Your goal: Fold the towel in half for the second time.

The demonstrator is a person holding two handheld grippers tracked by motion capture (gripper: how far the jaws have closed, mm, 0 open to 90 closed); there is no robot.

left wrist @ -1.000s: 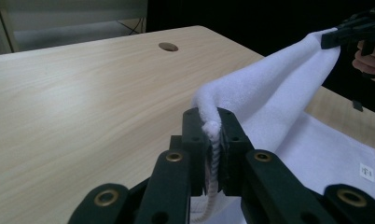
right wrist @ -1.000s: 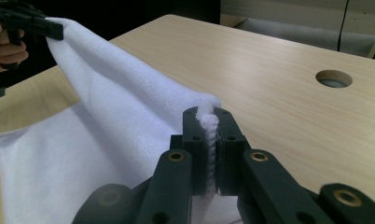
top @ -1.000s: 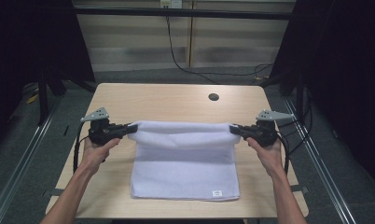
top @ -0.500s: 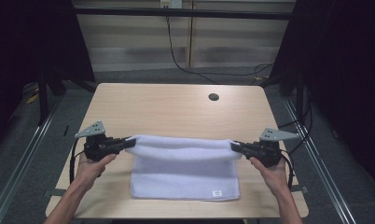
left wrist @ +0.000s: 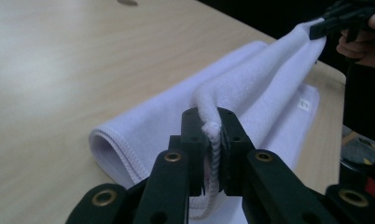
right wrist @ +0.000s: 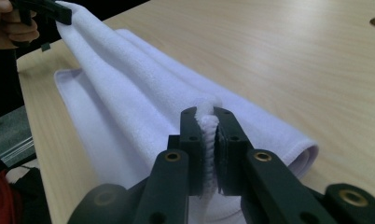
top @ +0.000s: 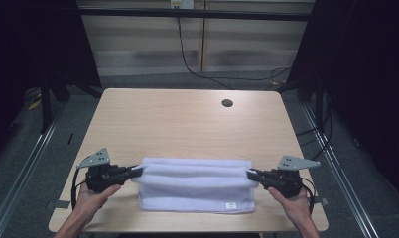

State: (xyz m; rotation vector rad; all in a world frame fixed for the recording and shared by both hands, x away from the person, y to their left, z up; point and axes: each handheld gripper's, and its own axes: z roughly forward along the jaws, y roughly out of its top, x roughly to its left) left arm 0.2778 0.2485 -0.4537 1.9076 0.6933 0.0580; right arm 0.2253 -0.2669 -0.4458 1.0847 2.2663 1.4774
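A white towel lies folded over on the near part of the wooden table, with a small label near its front right corner. My left gripper is shut on the towel's upper left corner, and my right gripper is shut on the upper right corner. Both hold the top edge stretched, slightly above the lower layer. In the left gripper view the towel corner is pinched between the jaws, and the towel runs away to the other gripper. The right gripper view shows the pinched towel edge likewise.
A round cable hole sits in the table near its far right. Dark cables run over the floor behind the table. Metal rails flank the table on both sides. The far half of the tabletop is bare wood.
Both grippers have moved toward the table's near edge with the towel's top edge, folding the towel over itself so its visible depth has shrunk.
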